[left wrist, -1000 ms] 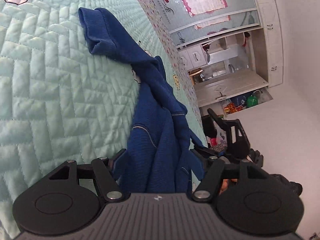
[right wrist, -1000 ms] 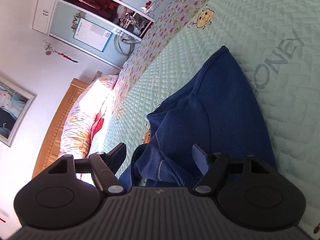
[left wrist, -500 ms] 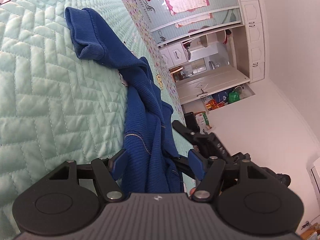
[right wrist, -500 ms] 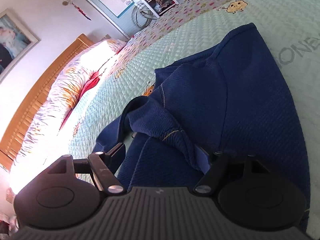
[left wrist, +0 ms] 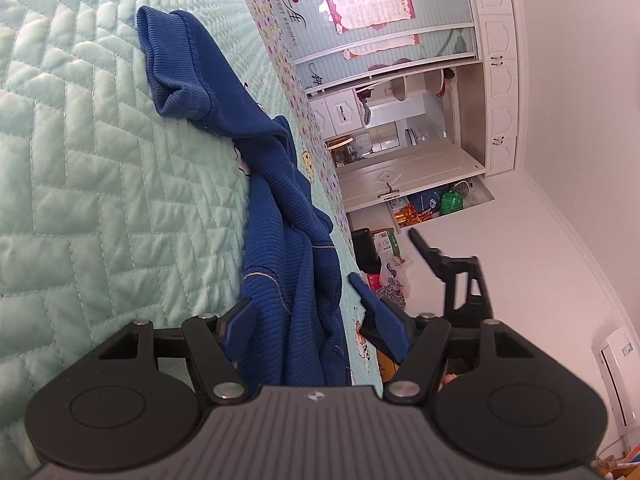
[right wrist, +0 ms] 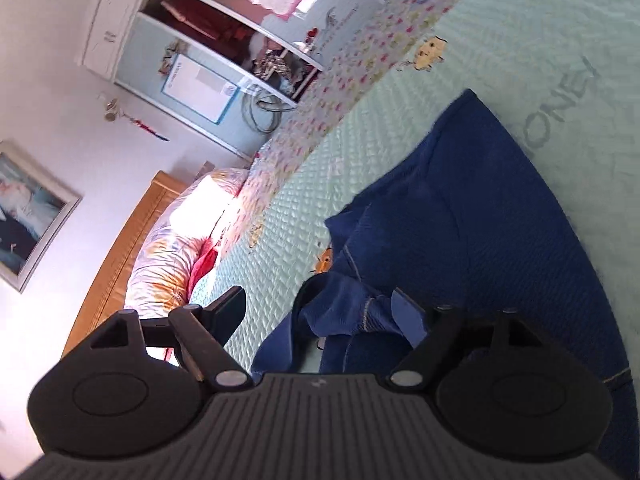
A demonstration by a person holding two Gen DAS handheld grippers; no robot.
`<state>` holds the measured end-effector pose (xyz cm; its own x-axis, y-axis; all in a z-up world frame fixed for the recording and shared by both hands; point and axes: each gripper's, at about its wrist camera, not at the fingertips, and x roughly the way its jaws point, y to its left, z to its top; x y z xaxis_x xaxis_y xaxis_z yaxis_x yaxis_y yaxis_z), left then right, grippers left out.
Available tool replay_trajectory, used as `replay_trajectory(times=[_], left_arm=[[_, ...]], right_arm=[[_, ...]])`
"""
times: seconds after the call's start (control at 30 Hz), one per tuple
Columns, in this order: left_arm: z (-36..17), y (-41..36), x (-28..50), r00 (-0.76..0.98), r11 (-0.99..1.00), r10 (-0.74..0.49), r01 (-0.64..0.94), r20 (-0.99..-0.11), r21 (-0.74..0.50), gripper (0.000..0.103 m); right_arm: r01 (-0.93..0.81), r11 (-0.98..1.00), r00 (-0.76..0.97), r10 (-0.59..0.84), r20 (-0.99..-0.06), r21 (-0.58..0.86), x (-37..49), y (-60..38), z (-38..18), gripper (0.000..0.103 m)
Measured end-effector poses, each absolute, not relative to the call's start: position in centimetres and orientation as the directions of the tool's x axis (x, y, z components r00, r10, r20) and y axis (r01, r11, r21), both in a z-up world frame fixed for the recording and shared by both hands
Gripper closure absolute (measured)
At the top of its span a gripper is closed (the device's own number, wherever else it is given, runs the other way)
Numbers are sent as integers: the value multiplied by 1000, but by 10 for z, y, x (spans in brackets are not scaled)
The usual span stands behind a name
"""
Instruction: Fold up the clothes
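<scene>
A dark blue knit sweater (left wrist: 288, 216) lies crumpled on the mint quilted bed (left wrist: 100, 184), its ribbed cuff (left wrist: 176, 76) at the far end. My left gripper (left wrist: 304, 320) is open, its jaws standing wide on either side of the sweater's near fabric. In the right wrist view the sweater (right wrist: 480, 224) spreads over the bed (right wrist: 500, 52). My right gripper (right wrist: 320, 316) is open, with a bunched fold of the sweater lying between its jaws. The other gripper (left wrist: 460, 280) shows beyond the bed edge in the left wrist view.
A wardrobe with sliding doors (left wrist: 380, 40) stands past the bed, beside an open doorway (left wrist: 400, 148). A wooden headboard (right wrist: 132, 240) and flowered pillows (right wrist: 180, 236) are at the bed's head. A framed picture (right wrist: 28, 216) hangs on the wall.
Both grippers have opened and let go of the sweater. The fabric that was pinched now lies slack between the jaws. Both cameras have tilted and shifted.
</scene>
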<state>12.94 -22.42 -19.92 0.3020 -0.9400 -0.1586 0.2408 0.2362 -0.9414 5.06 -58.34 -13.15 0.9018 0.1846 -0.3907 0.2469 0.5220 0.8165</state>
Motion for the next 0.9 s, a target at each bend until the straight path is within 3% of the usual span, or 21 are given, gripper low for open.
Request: replay_trajectory(times=[0.07,0.13,0.27,0.47,0.5,0.57,0.6,0.7,0.8,0.9], left_arm=[[-199,-224,130,298,237,-941,241,-161,-941,35],[-200,-222,132,292,233,-943,237,-160,-943,35],[-199,-220,134,286,221,-946,226,-153,-949,35],[-192,-223,131,289,246,-942,244,-172,-938,34],[-189,-224,129,288,254,-941,260,-177,-931,30],[-181,-228,123,277,254,-946,303,-171,-918,28],[-179,-228,121,274,243,-949,316,-157,-917,28],[-178,-220,119,283,164,-956,306,-75,-938,28],[-189,-205,128,293,26,-955,239,47,-971,28],[-197,-195,136,272,-104,-950,196,156,-975,28]], right_arm=[[311,483,863,217,-456,819,59,-580,-153,23],[311,509,872,184,-454,803,57,-568,-168,27],[315,574,850,184,-494,756,63,-560,-155,26],[251,495,893,212,-396,832,30,-551,-136,22],[245,474,893,229,-387,845,24,-548,-138,22],[350,504,809,262,-526,790,31,-541,-166,26],[342,551,802,250,-542,761,30,-537,-172,35],[326,664,778,215,-590,673,36,-523,-150,32],[211,799,798,191,-572,562,51,-500,-119,31],[76,948,792,130,-596,308,85,-462,-91,31]])
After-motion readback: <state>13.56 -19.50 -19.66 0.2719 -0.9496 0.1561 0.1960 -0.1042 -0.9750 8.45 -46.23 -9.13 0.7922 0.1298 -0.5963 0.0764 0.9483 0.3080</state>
